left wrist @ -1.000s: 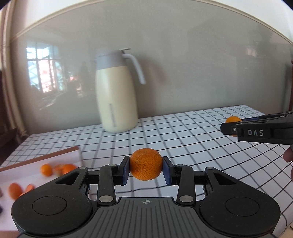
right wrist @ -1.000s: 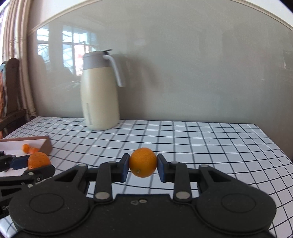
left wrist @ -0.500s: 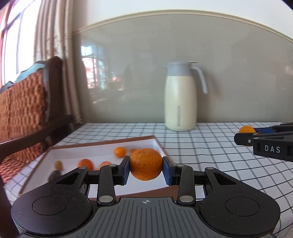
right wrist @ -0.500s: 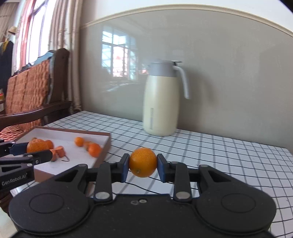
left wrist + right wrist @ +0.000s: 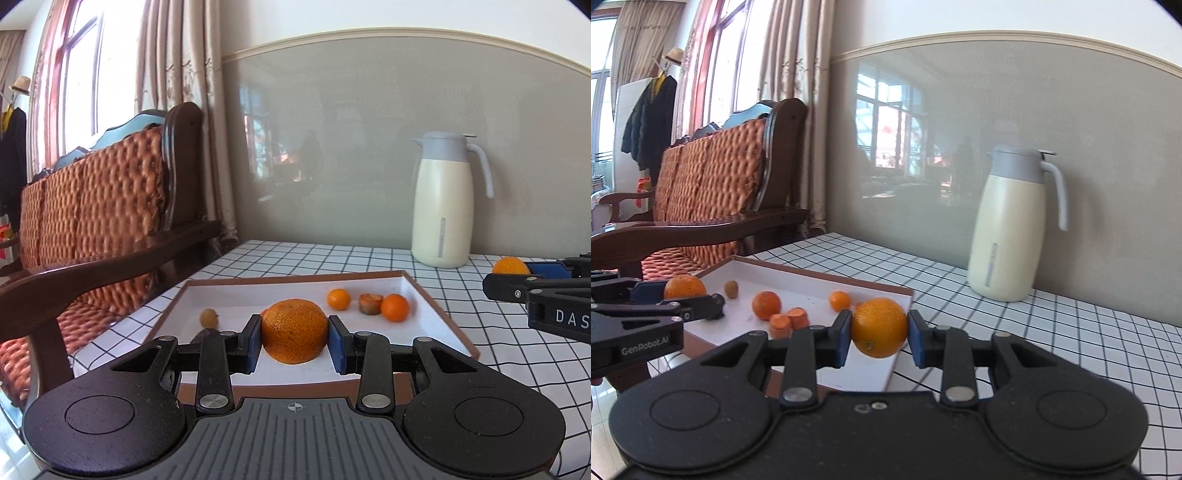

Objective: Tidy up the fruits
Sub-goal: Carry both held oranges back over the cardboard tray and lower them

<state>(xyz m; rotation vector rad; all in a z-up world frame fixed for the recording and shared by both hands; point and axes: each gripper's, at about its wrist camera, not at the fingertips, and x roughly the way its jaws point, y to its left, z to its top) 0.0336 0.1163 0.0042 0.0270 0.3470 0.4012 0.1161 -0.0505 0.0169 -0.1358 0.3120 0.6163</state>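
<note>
**Both grippers now at the tray, each with a fruit**

Since the earlier frames both grippers have swung left across the checked tablecloth [image 5: 369, 258]: then they faced the cream thermos jug [image 5: 443, 206] with the tray at the far left edge of view, now the tray sits right in front of them. The left gripper [image 5: 294, 338] pinches a rough-skinned mandarin [image 5: 293, 330] between its blue pads, above the near part of the white tray [image 5: 436, 317]. The right gripper [image 5: 875, 332] pinches a smooth orange [image 5: 880, 326] over the tray's near right corner; in the left wrist view it shows at the right edge, apart from the left gripper. Inside the tray lie a small orange fruit [image 5: 338, 298], a cut piece [image 5: 370, 302] and another round orange fruit [image 5: 394, 307] in a row toward the far right, and a small tan fruit [image 5: 208, 317] at the left. The jug stands on the cloth beyond the tray, against the grey wall. A wooden sofa with woven orange cushions [image 5: 92, 206] stands left of the table.
</note>
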